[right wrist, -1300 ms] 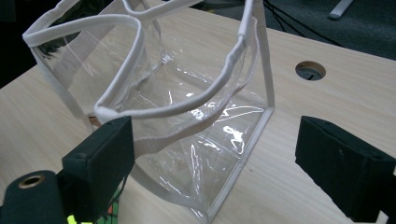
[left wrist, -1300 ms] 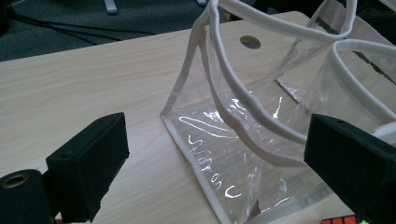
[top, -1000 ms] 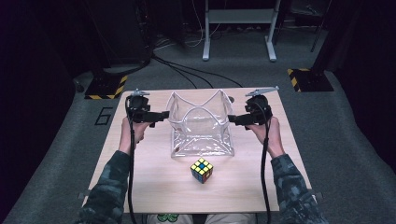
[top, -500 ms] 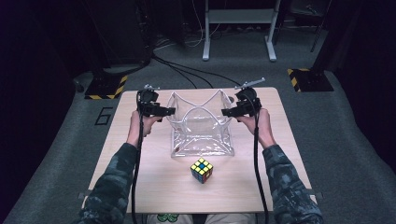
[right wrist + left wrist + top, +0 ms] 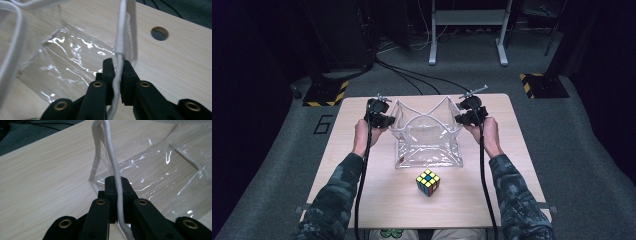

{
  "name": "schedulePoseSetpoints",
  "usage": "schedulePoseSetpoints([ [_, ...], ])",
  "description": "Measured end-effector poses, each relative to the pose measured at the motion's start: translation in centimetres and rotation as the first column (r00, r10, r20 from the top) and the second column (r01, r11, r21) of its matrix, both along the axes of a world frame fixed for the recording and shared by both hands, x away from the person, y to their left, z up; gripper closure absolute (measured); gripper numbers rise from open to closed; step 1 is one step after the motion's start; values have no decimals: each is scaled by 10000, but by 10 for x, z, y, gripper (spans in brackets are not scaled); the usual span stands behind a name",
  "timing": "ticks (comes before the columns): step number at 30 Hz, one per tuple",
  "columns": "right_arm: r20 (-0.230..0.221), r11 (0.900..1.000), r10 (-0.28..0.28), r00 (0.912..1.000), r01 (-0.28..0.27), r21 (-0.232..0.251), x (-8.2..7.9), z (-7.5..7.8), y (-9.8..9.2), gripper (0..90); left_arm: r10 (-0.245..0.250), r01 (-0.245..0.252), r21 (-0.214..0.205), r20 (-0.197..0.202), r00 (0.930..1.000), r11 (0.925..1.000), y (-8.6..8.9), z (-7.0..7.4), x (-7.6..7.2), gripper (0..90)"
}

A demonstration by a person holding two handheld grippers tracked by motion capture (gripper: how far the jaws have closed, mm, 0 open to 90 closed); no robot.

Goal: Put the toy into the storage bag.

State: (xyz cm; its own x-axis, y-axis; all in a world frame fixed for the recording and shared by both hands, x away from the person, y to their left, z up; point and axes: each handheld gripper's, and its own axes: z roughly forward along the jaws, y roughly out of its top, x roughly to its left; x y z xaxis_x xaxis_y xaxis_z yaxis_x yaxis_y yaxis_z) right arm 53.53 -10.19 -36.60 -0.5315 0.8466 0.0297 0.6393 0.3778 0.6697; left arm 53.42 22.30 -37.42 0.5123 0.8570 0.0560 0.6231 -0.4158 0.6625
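White rim cord (image 5: 113, 167) pinched in left tool (image 5: 116, 195) — cube (image 5: 428, 182) seen from above.

Scrambled puzzle cube (image 5: 428, 182) on wooden table (image 5: 362, 175); round hole (image 5: 159, 33).

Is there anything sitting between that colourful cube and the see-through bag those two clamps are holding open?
Nothing visible does. The cube sits on bare table just in front of the clear bag. The left gripper and right gripper are each shut on the bag's white edging.
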Motion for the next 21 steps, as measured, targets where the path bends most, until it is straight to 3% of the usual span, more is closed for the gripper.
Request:
schedulePoseSetpoints([
  [3, 148, 9993, -266, 9995, 269, -245, -1, 0, -8, 883, 86, -86, 103, -17, 10000, 9999, 9, 2, 1, 881],
  [9, 47, 9958, -888, 9960, 887, 225, -2, 3, -45, 886, 195, -203, -642, -137, 9997, 9977, 43, 9, 3, 883],
  [13, 202, 9935, -1136, 9933, 1136, 32, -2, 7, -51, 886, 9, -7, -88, 179, 9998, 10000, 36, 18, 1, 884],
  [21, 231, 9921, -1245, 9919, 1248, -88, -1, 14, -59, 885, -101, 98, 114, 195, 9998, 9999, 33, 22, 2, 883],
])
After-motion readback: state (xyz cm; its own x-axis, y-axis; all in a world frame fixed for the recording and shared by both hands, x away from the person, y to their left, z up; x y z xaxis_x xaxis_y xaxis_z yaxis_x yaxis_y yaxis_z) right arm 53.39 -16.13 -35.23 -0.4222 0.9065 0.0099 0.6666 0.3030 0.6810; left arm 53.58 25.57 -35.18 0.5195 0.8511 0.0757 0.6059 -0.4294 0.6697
